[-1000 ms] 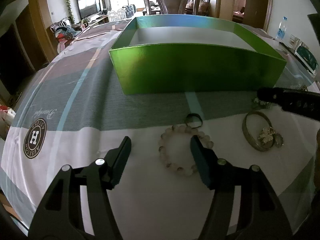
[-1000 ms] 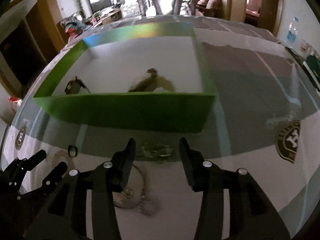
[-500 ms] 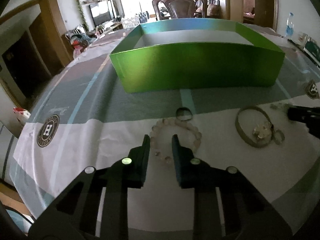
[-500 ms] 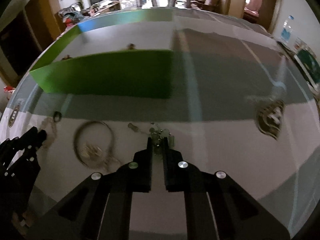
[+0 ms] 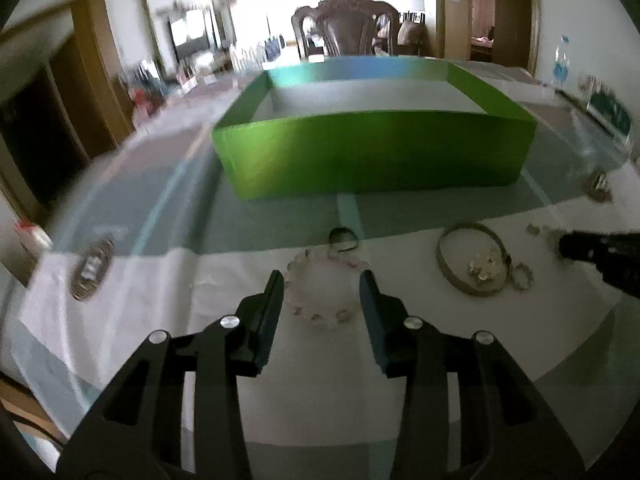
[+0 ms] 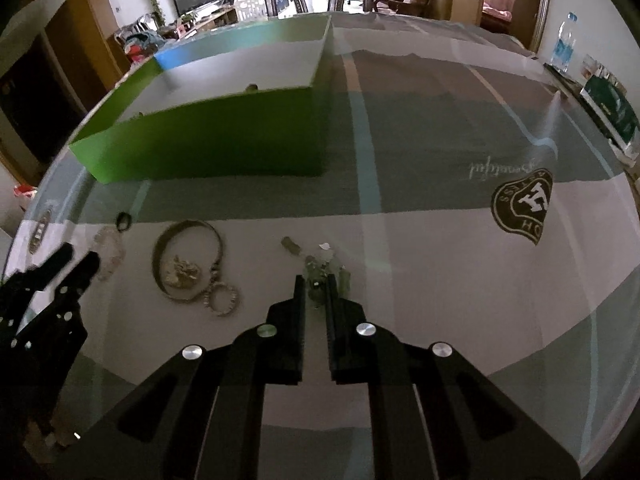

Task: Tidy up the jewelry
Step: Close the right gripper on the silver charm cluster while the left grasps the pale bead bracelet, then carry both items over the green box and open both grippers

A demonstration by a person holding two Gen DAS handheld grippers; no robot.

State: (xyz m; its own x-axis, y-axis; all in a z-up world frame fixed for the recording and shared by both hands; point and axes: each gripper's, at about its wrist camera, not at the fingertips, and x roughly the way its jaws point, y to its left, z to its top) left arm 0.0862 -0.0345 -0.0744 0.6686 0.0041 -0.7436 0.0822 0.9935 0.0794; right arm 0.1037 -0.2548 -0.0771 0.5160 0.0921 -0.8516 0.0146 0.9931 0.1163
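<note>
A pale bead bracelet (image 5: 326, 286) lies on the tablecloth between the open fingers of my left gripper (image 5: 322, 292). A dark ring (image 5: 343, 237) lies just beyond it. A metal bangle (image 5: 472, 262) with a brooch and small ring lies to the right. My right gripper (image 6: 316, 284) is nearly shut around a small green-stone jewelry piece (image 6: 320, 270) on the cloth; it also shows at the right edge of the left wrist view (image 5: 600, 248). The green box (image 5: 372, 156) stands behind, open at the top.
The bangle (image 6: 186, 258) and bead bracelet (image 6: 108, 250) lie left of my right gripper. The table carries a checked cloth with crest logos (image 6: 524, 204). A wooden chair (image 5: 348, 28) stands beyond the table. A water bottle (image 6: 564, 42) stands at the far right.
My left gripper has opened and moved forward so its fingers flank the bead bracelet. My right gripper has stayed low, narrow around the green-stone piece.
</note>
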